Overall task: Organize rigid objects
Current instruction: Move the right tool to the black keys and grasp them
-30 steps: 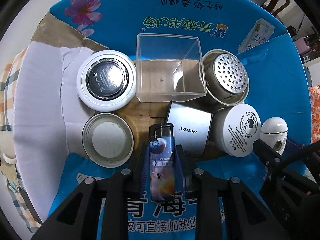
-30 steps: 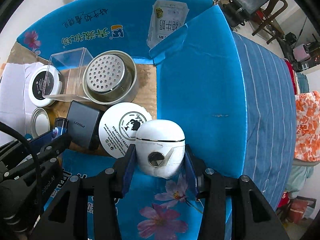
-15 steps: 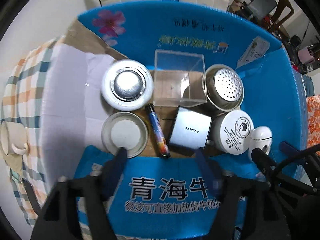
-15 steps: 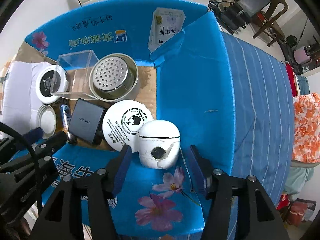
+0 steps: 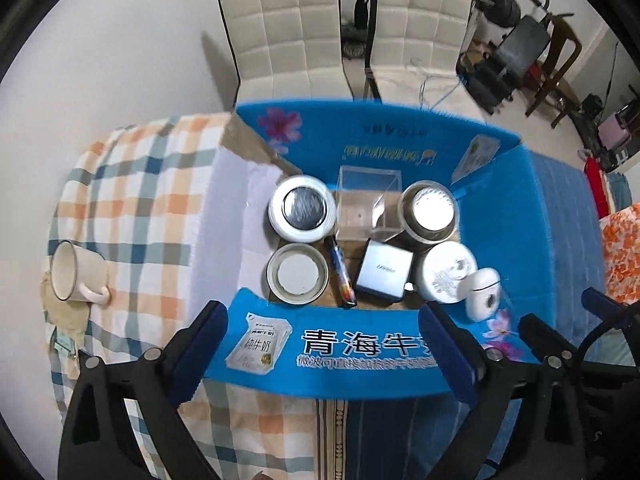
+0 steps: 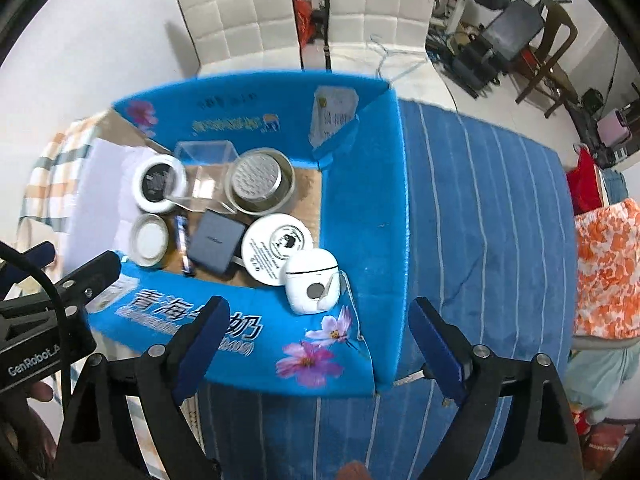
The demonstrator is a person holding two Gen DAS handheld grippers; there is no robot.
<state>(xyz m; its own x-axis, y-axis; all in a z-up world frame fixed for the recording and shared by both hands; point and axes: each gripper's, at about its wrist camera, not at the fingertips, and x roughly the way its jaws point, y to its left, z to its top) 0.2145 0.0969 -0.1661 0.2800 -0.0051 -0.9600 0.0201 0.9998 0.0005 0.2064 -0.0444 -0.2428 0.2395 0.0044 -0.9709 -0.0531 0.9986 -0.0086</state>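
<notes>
An open blue cardboard box holds several rigid objects. A blue lighter lies flat between a small tin lid and a grey PISEN charger. A white egg-shaped case rests at the near right corner beside a white cream jar. My left gripper and right gripper are both open, empty, and raised well above the box's near wall.
Further in the box are a white round tin, a clear plastic box and a perforated metal cup. A white mug stands on the checked cloth at left. Two white chairs stand behind the table. A striped blue cloth lies to the right.
Both grippers have let go, the left of the lighter and the right of the white egg-shaped case, opened wide, and pulled back up and away from the box.
</notes>
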